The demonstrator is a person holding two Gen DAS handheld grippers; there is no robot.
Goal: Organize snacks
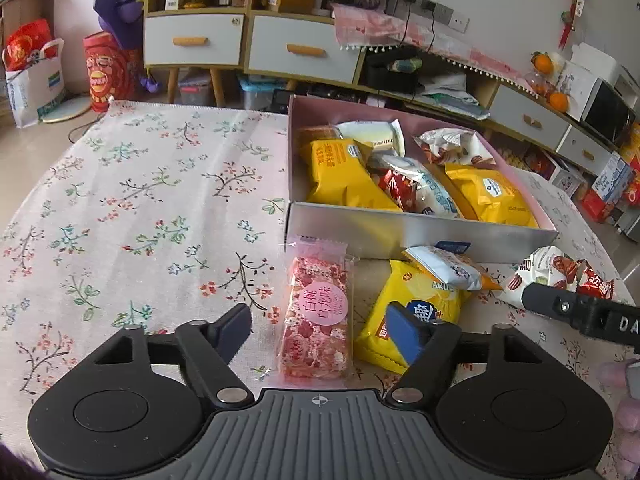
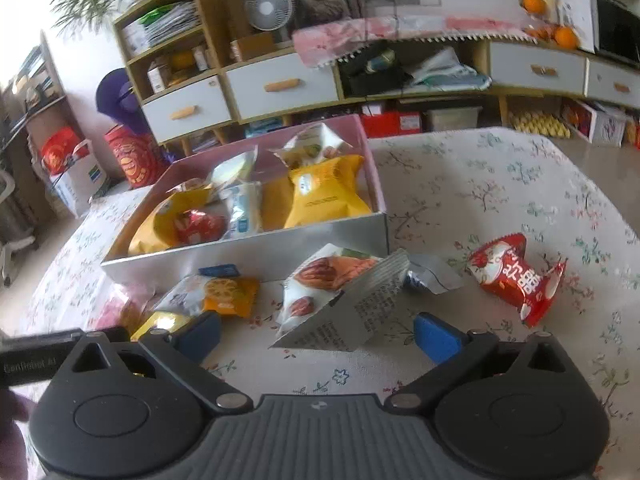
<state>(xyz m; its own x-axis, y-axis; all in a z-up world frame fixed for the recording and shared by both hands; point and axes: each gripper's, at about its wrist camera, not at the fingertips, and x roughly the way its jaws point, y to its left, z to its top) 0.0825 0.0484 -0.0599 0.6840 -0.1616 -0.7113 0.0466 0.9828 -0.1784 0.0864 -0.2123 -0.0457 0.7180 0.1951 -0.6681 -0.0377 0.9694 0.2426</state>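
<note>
A silver box (image 1: 400,232) with a pink inside holds several snack packs; it also shows in the right wrist view (image 2: 256,252). My left gripper (image 1: 320,332) is open, its fingers on either side of a pink peach snack bar (image 1: 318,316) lying on the tablecloth. A yellow snack pack (image 1: 412,308) lies under the right finger. My right gripper (image 2: 316,334) is open, with a white and silver nut packet (image 2: 340,296) between its fingers. A red candy pack (image 2: 516,276) lies to the right. A white and orange packet (image 2: 216,292) lies by the box.
The table has a floral cloth (image 1: 140,200). Behind it stand white-drawer cabinets (image 1: 240,44), a fan (image 2: 268,8) and red bags on the floor (image 1: 108,68). The right gripper's body (image 1: 580,312) shows at the right of the left wrist view.
</note>
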